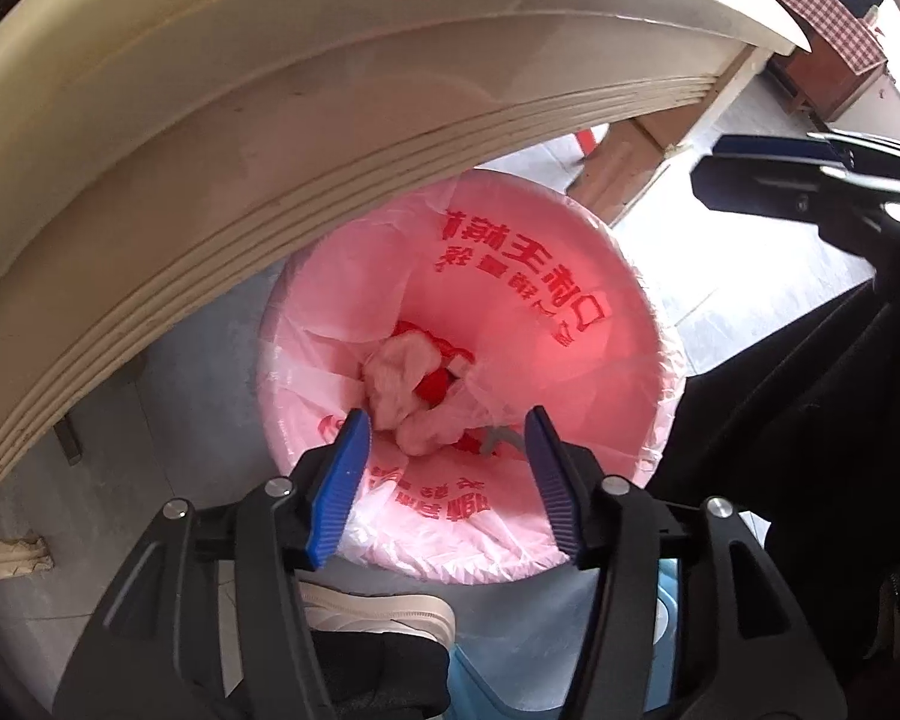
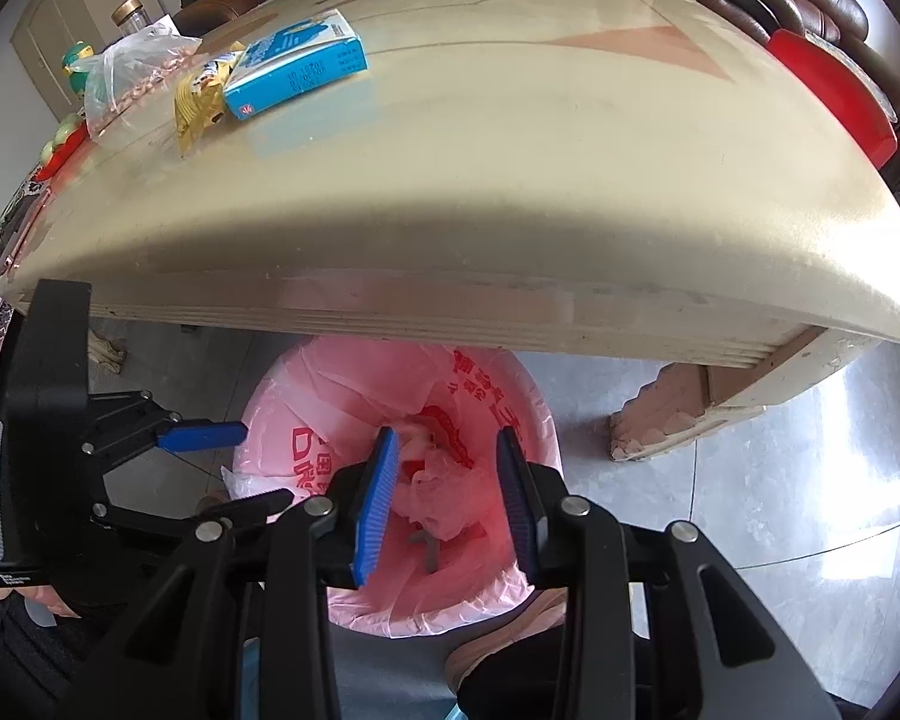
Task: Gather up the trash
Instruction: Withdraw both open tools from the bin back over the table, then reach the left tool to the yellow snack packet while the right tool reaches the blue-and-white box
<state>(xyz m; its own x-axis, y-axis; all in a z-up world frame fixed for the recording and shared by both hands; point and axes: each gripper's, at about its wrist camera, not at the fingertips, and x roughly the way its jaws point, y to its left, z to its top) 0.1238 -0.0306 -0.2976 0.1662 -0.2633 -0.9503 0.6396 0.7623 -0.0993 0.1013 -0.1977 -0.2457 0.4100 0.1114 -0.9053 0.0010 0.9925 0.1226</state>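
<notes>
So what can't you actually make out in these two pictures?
- Far side of the bin: the table edge hides it in both views.
- Trash at the bottom: crumpled, partly behind the right gripper; items unidentifiable.
- Blue box print: too small, right view.
- Left gripper: open, nothing held.

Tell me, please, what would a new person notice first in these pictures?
First, the bin with its bright pink bag on the floor, partly under the table edge, with crumpled trash at its bottom. Both grippers, left and right, hang open and empty above it. A blue box lies on the tabletop.
</notes>
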